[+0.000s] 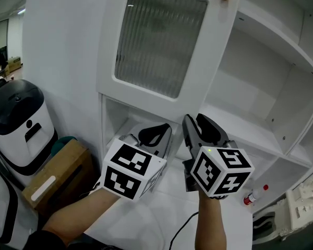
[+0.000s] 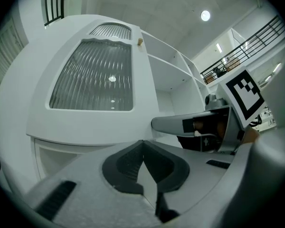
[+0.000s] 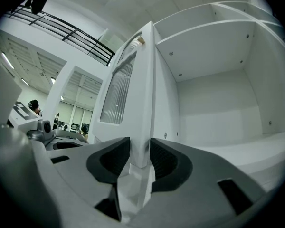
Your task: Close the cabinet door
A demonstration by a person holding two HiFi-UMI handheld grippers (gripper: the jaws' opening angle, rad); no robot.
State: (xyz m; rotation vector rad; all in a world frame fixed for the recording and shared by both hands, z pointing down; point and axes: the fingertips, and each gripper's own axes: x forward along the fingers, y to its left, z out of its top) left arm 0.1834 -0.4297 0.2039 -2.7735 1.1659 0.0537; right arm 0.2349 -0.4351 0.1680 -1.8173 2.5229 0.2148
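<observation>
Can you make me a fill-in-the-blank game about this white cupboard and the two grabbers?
The cabinet door stands ____.
Its window is made of ribbed ____.
The right gripper has the door's ____ between its jaws.
The left gripper holds ____.
Missing words: open; glass; edge; nothing.

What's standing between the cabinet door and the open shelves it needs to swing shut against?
Nothing visible does. The shelves beside the cabinet door look bare, with nothing sticking out past their front edges. Only the right gripper is there, its jaws on either side of the door's edge.
</observation>
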